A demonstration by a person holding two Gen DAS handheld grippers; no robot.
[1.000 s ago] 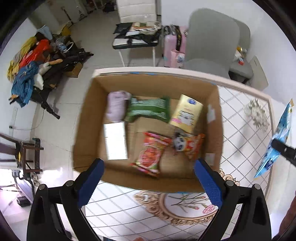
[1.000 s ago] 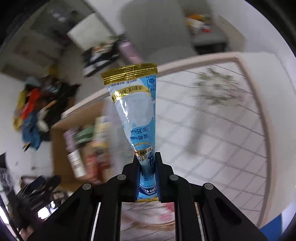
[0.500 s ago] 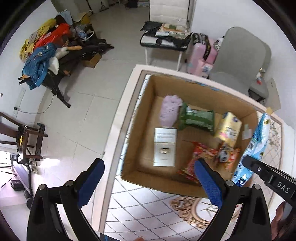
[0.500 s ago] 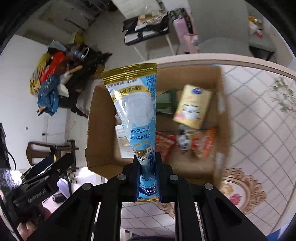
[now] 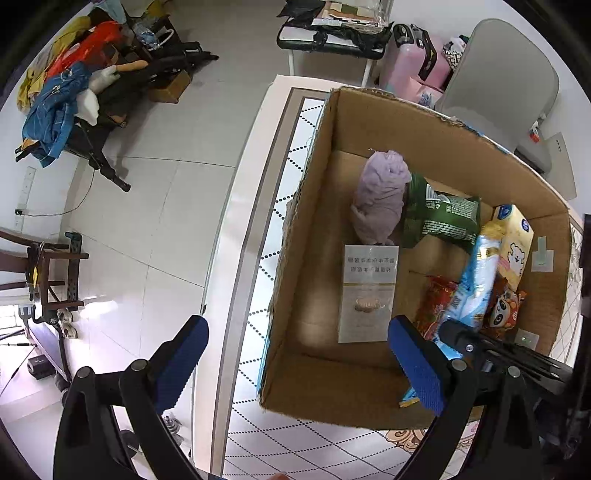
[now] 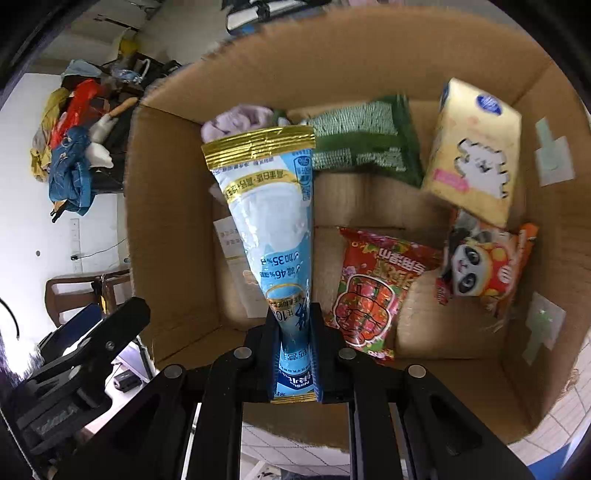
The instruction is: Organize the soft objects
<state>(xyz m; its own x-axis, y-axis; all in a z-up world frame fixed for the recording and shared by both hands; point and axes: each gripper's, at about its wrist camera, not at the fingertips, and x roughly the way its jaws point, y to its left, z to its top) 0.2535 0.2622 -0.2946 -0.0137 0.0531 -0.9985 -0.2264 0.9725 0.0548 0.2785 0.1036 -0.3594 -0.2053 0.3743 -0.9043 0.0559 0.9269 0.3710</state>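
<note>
My right gripper (image 6: 294,354) is shut on a light blue packet with a gold top (image 6: 267,218) and holds it upright over the open cardboard box (image 6: 166,206). The packet also shows in the left wrist view (image 5: 474,280), over the box (image 5: 306,229). In the box lie a lilac cloth bundle (image 5: 380,199), a green bag (image 5: 439,218), a yellow tissue pack (image 6: 472,155), a red snack bag (image 6: 373,291), a panda snack bag (image 6: 480,269) and a white flat box (image 5: 367,291). My left gripper (image 5: 295,365) is open and empty, at the box's near left corner.
The box stands on a tiled table with a white edge (image 5: 243,206). Left of the table is bare floor with a rack of clothes (image 5: 66,96). A grey chair (image 5: 506,81), a pink suitcase (image 5: 410,70) and a loaded bench (image 5: 332,33) stand behind the table.
My right gripper has carried the blue packet from beside the table to over the box and lower into it. My left gripper has shifted left, past the box's left wall.
</note>
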